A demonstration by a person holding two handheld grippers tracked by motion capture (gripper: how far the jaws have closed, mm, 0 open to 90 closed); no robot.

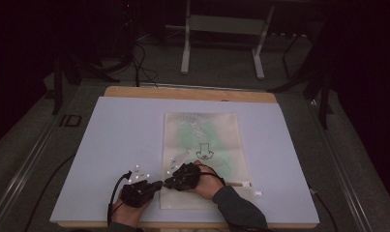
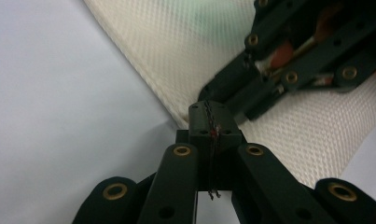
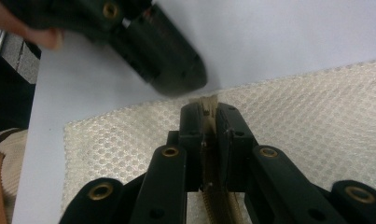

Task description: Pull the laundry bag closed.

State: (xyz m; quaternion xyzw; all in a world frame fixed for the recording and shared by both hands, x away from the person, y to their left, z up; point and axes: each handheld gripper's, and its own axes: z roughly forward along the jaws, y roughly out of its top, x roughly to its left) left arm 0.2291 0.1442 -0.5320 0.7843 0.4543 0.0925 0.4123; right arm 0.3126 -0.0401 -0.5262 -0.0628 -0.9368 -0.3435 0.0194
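The left gripper [image 2: 212,122] has its jaws pressed together at the edge of the bubble-wrap bag [image 2: 176,51], with only a thin dark line between them; whether bag material is pinched there, I cannot tell. The right gripper [image 3: 209,109] clamps a fold of the same bag. Just beyond both tips the bag lies flat on the white board [image 1: 110,145], its length running away from the fingers.

Two black handheld tools, left tool [image 1: 154,186] and right tool [image 1: 169,181], with brass-coloured rivets, trailing black cables; the person wears a dark grey sleeve [image 1: 238,210].
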